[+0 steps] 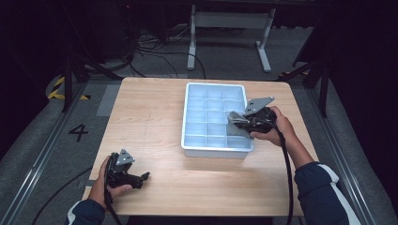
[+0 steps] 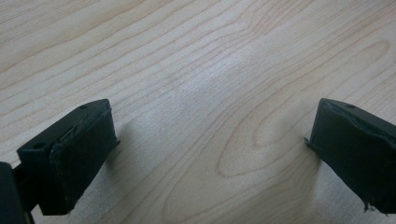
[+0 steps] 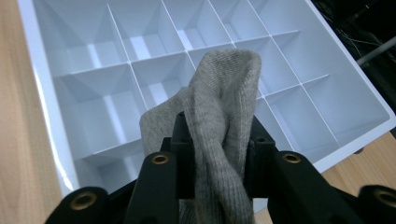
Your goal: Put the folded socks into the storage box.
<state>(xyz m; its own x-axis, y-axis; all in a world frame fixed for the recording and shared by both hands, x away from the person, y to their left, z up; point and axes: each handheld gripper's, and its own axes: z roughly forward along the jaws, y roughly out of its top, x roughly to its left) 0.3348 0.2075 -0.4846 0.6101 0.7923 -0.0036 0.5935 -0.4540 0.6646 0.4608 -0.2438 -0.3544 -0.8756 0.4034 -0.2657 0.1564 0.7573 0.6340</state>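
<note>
A dark room with cables and a metal stand on the floor lies behind the pale wooden surface (image 1: 155, 122), and on it, toward your right, sits a white divided tray (image 1: 187, 117) with empty compartments. Your right gripper (image 1: 239, 123) hangs over the tray's right side with its jaws pinching a grey knitted cloth (image 3: 224, 116), which looks like a sock or a small rag; I cannot tell which. The cloth bunches between the jaws and folds upward over them, so it appears soft, light and limp, with no shape of its own. It should neither slip easily nor break, but loose ends will droop and may catch on the tray's thin dividers. A pinch through the thick bunched middle, as you have it, seems the safest hold; a grip on a single edge would let the rest dangle. Your left gripper (image 1: 136, 180) rests near the surface's front left corner, jaws spread wide, holding nothing.
</note>
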